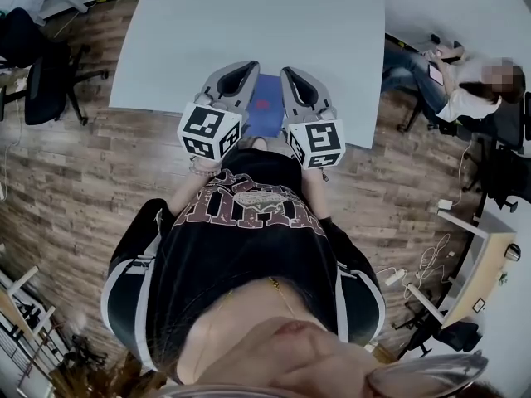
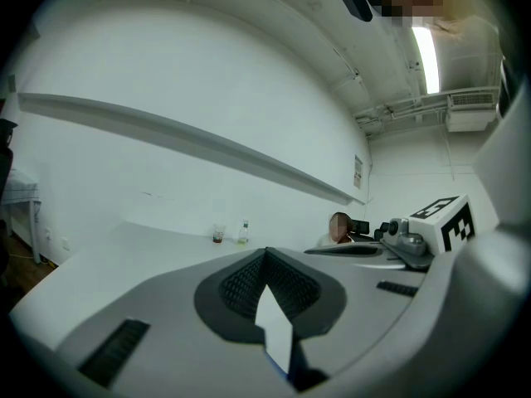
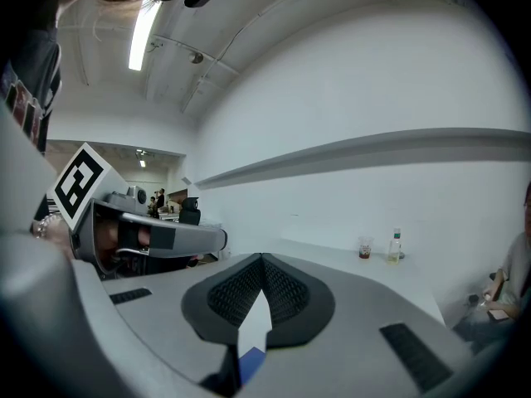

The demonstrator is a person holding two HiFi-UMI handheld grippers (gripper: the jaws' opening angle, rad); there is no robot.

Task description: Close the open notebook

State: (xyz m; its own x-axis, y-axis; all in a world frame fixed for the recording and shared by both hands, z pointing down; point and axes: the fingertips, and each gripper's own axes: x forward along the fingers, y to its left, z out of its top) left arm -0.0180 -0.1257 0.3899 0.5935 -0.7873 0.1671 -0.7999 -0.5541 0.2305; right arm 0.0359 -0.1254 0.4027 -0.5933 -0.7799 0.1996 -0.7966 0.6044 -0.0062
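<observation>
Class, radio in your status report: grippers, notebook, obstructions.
Left gripper shut, empty. Right gripper shut, empty. Notebook on table between them, looks closed. Nothing blocking it.

Nothing legible anywhere. The pale lettering on the black shirt (image 1: 249,201) is upside down and warped. The left marker cube (image 1: 210,130) and right marker cube (image 1: 317,142) bear only black-and-white square patterns. The far wall notice (image 2: 358,171) is too small to read.
</observation>
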